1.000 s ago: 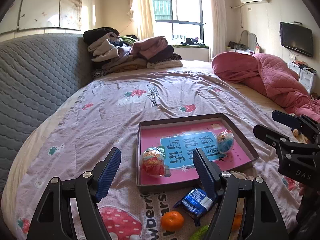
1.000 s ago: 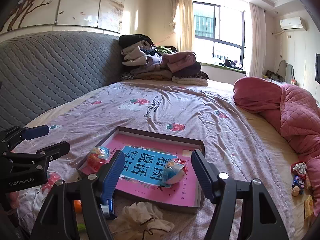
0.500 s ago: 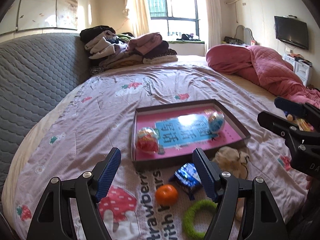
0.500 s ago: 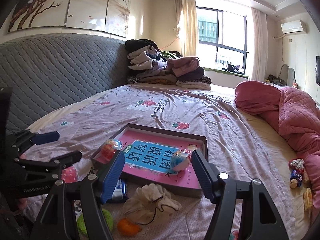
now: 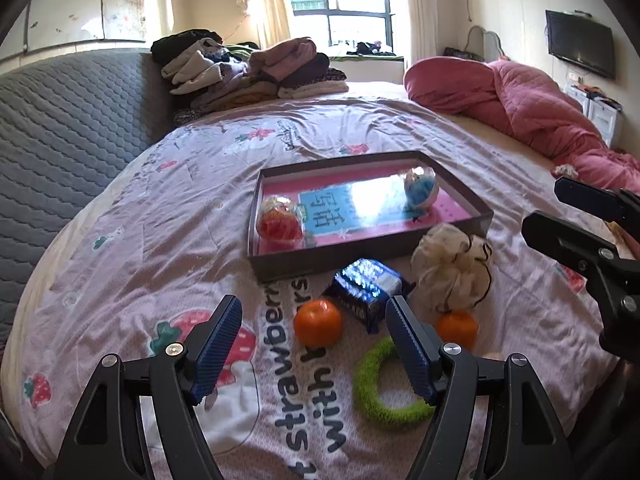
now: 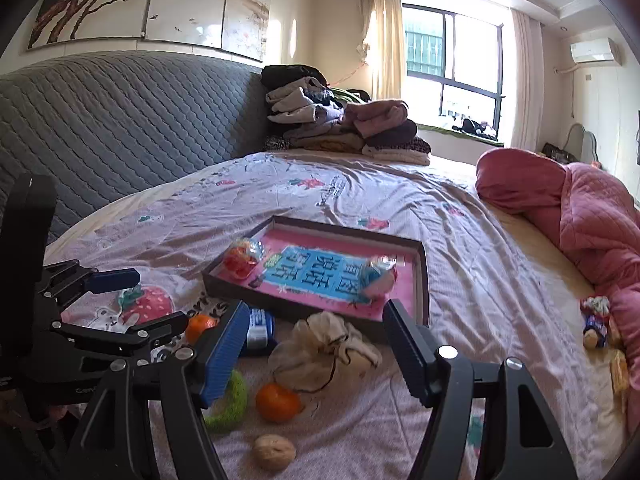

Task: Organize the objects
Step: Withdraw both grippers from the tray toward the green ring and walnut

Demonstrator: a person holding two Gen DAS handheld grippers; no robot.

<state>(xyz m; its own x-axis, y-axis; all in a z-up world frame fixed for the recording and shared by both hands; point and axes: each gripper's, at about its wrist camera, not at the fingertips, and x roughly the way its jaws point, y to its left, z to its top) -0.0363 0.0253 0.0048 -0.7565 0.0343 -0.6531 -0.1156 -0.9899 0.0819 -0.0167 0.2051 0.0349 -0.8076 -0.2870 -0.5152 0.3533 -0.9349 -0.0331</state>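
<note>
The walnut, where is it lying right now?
The walnut shows only in the right wrist view, low and near the camera on the bedspread. It lies apart from the others, just in front of an orange.

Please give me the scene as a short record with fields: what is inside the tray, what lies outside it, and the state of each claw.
surface: bed sheet
tray: holds red wrapped ball, blue wrapped ball
outside tray: two oranges, blue packet, cloth pouch, green ring, walnut
left claw: open, empty
right claw: open, empty
</note>
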